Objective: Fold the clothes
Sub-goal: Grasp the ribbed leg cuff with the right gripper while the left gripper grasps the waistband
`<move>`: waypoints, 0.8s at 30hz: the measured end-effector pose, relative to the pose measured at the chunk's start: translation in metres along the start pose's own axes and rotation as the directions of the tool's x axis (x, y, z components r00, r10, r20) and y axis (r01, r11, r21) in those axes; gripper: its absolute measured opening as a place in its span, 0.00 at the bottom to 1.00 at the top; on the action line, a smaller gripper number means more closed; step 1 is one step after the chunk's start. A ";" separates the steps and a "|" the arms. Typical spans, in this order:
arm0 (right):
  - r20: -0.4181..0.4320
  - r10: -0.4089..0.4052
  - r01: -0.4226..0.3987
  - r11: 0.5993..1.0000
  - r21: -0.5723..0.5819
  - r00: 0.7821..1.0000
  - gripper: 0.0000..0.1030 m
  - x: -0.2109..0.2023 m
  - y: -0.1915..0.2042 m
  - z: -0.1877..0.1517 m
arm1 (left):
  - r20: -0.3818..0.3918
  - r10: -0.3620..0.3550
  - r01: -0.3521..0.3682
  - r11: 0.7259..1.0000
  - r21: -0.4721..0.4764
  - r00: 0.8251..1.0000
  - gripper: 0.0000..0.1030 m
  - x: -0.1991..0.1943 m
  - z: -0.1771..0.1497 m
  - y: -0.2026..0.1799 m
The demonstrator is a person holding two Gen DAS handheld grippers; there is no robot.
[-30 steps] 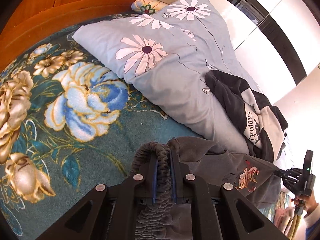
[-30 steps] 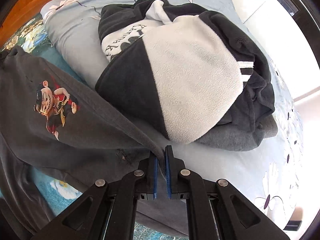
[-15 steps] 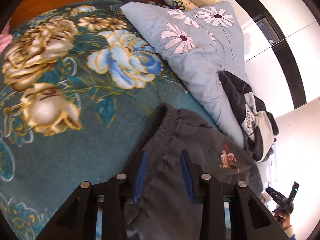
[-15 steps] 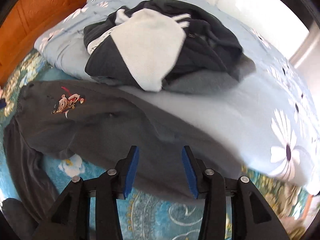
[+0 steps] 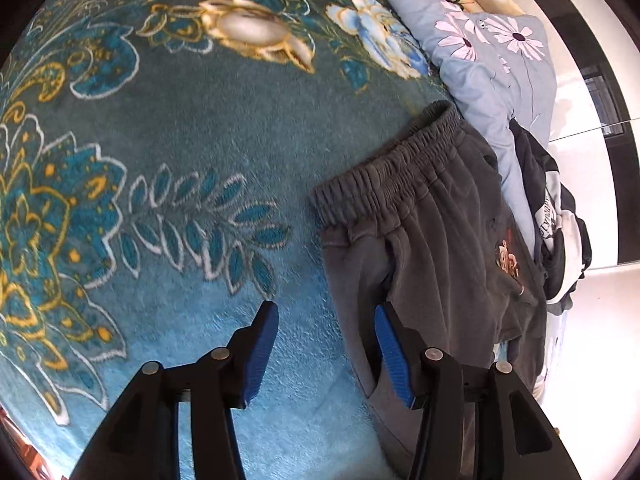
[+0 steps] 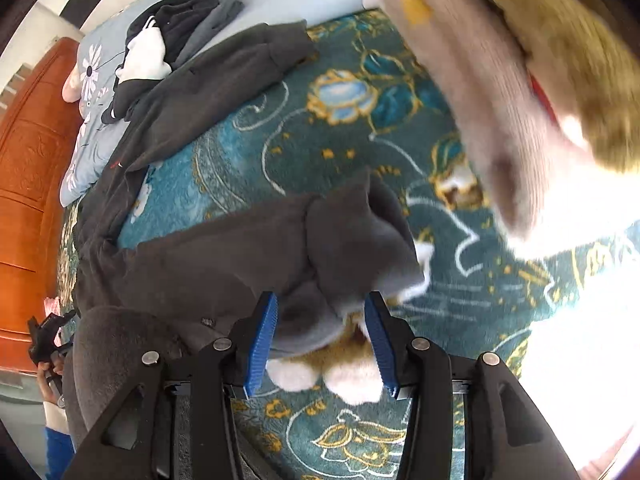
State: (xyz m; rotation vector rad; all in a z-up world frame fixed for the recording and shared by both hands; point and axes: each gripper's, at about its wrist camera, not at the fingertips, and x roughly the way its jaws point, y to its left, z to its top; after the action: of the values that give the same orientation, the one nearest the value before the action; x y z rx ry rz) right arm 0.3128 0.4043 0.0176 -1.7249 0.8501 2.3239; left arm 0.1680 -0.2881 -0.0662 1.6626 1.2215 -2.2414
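Two claws stand wide open, and neither grips anything. In the left wrist view the left claw (image 5: pixel 326 354) hangs low in the frame over the teal flowered blanket (image 5: pixel 168 208); its blue pads are spread, and the right-hand pad lies at the edge of the grey trousers (image 5: pixel 432 240), whether touching them or just above them I cannot tell. These trousers lie spread on the blanket at centre right of the frame, their gathered waistband (image 5: pixel 392 172) uppermost and slanting up to the right, their long axis running down toward the lower right. A small cartoon print (image 5: pixel 507 258) shows on the cloth at the right. Beyond it, at the right edge, a black and white fleece (image 5: pixel 560 220) lies on a pale blue daisy quilt (image 5: pixel 492 60).

In the right wrist view the right claw (image 6: pixel 322 338) is likewise released, its pads standing either side of a grey trouser leg end (image 6: pixel 352 248) without pinching it. From there the leg runs leftward across the frame, and a second leg (image 6: pixel 224 76) slants to the upper centre. At lower left the other tool shows, small. Something pale and blurred (image 6: pixel 500 80) fills the upper right
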 end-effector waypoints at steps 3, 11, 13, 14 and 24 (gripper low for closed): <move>0.041 0.123 -0.127 0.985 0.117 0.992 0.46 0.008 -0.016 -0.005 | -0.007 -0.025 0.025 0.999 -0.024 1.000 0.53 0.009 -0.001 -0.008; 0.040 0.153 -0.158 0.950 0.268 0.987 0.47 0.032 -0.022 -0.015 | 0.011 -0.006 0.007 0.997 -0.076 1.000 0.39 0.023 -0.007 -0.015; 0.035 0.155 -0.158 0.940 0.301 0.987 0.46 0.037 -0.023 -0.017 | 0.018 0.003 -0.002 0.997 -0.082 1.000 0.25 0.024 -0.008 -0.016; 0.034 0.153 -0.156 0.939 0.307 0.988 0.44 0.038 -0.022 -0.017 | 0.021 0.007 -0.005 0.996 -0.086 1.000 0.17 0.023 -0.008 -0.017; 0.259 0.218 -0.226 0.974 0.003 0.941 0.11 -0.039 0.054 0.046 | 0.209 -0.175 0.138 0.974 0.179 0.962 0.07 -0.061 0.009 -0.099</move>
State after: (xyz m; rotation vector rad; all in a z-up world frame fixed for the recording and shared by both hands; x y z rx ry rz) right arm 0.2650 0.3908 0.0814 -1.3330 1.0725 2.5849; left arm 0.1357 -0.2491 0.0390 1.3531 1.1809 -2.6035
